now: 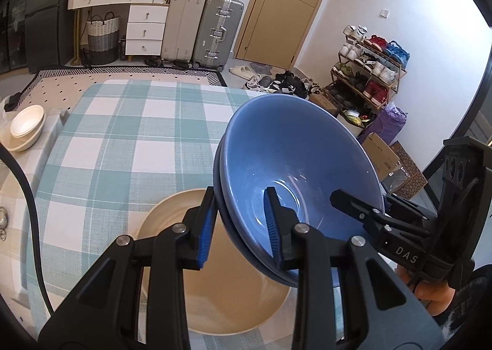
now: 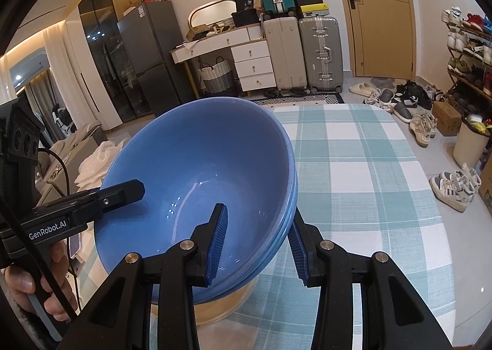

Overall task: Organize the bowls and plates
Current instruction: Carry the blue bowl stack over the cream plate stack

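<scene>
A nested stack of blue bowls [image 1: 295, 159] hangs tilted above a beige plate [image 1: 215, 304] that lies on the checked tablecloth [image 1: 123, 135]. My left gripper [image 1: 240, 196] is shut on the stack's near rim, one blue pad inside and one outside. My right gripper [image 2: 258, 218] is shut on the opposite rim of the same blue bowls [image 2: 200, 171], again with a pad on each side. Each gripper shows in the other's view: the right gripper [image 1: 347, 199] reaches in from the right, the left gripper [image 2: 132, 190] from the left. The beige plate [image 2: 221, 307] peeks out under the stack.
Two nested white bowls [image 1: 26, 127] sit at the table's left edge. Suitcases [image 1: 203, 30], a white dresser [image 1: 144, 27] and a shoe rack [image 1: 369, 73] stand beyond the table. A person's hand [image 2: 37, 288] holds the left gripper's handle.
</scene>
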The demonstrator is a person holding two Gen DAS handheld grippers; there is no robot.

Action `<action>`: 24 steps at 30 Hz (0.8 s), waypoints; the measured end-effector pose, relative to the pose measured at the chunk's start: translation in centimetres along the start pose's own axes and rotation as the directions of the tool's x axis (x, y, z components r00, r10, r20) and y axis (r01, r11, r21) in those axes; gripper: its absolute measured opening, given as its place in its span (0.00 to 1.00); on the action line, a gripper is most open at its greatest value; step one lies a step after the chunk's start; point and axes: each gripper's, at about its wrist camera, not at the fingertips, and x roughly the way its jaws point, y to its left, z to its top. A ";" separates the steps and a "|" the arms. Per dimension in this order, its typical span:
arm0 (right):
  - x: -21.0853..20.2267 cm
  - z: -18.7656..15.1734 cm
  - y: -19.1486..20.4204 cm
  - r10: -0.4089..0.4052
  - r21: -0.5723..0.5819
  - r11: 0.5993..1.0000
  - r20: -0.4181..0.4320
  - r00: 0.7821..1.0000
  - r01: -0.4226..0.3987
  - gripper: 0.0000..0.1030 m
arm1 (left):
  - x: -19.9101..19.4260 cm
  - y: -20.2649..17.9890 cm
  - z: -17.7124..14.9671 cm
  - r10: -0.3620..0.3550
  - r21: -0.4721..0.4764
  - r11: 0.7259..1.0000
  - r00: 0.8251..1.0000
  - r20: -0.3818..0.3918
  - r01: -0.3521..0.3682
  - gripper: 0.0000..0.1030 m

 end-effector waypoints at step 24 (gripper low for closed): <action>6.3 -1.5 4.1 0.072 -0.026 0.997 -0.115 0.991 -0.075 0.39 | 0.8 7.2 -3.1 0.098 -0.091 0.990 0.993 -0.064 -0.103 0.26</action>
